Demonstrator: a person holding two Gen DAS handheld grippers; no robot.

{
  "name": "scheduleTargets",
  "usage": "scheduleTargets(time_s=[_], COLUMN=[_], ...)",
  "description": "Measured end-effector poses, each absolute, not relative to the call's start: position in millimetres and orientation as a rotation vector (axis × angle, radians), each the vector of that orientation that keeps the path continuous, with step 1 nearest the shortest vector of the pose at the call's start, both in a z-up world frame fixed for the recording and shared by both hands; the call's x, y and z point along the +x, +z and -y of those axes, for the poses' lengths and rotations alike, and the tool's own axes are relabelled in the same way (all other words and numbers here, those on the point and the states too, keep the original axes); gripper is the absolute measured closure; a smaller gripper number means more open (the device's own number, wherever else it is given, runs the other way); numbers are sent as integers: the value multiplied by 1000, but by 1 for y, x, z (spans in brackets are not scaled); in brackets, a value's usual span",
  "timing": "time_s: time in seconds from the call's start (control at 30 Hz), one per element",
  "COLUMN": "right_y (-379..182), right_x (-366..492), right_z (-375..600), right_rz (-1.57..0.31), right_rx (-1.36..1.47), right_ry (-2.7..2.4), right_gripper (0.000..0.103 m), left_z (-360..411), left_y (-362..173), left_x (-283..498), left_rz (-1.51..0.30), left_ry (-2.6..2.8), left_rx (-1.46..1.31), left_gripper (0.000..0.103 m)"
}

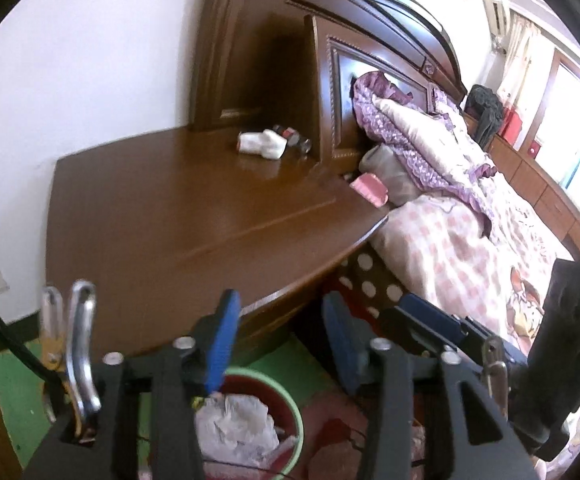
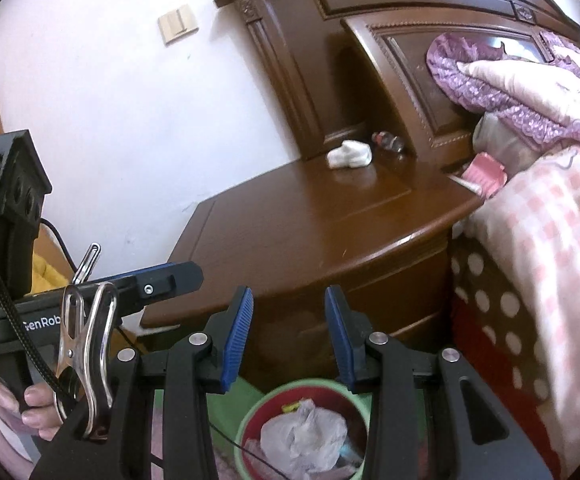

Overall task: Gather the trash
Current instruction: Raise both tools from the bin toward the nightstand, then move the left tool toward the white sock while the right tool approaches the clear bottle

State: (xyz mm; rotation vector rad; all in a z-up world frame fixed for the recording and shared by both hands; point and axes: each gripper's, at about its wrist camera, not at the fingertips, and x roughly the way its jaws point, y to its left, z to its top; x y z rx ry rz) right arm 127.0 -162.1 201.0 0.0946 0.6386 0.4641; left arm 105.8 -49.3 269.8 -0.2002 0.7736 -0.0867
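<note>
Nightstand [image 2: 309,232] glossy wood; bin [image 2: 250,420] plastic, crinkled film bag [image 2: 301,436]; bedding [image 2: 549,220] cloth

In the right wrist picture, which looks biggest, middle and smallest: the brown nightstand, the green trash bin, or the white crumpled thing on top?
As they look in the right wrist view:
1. Nightstand, by far the largest.
2. Trash bin, though it sits nearest the camera and is cut off by the frame.
3. White crumpled thing, smallest, and farthest away.
</note>
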Motion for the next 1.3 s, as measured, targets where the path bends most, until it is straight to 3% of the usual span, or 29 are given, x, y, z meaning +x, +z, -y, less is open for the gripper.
scheduleTargets(time_s=[0.6,0.73,1.3], right_y=[244,247,240], right_x=[199,217,324], right_z=[208,214,225], right_rz=[-546,-534,-545], right_rx=[106,123,166], right_ry=[364,336,267], right_gripper=[64,64,64], left_z=[73,75,47], left_y=[285,279,246], left_x=[224,258,389], left_rz=[-730,-741,-772], left_ry=[-58,-90,-16], left_rx=[-161,-147,-157], left_gripper=[49,42,38])
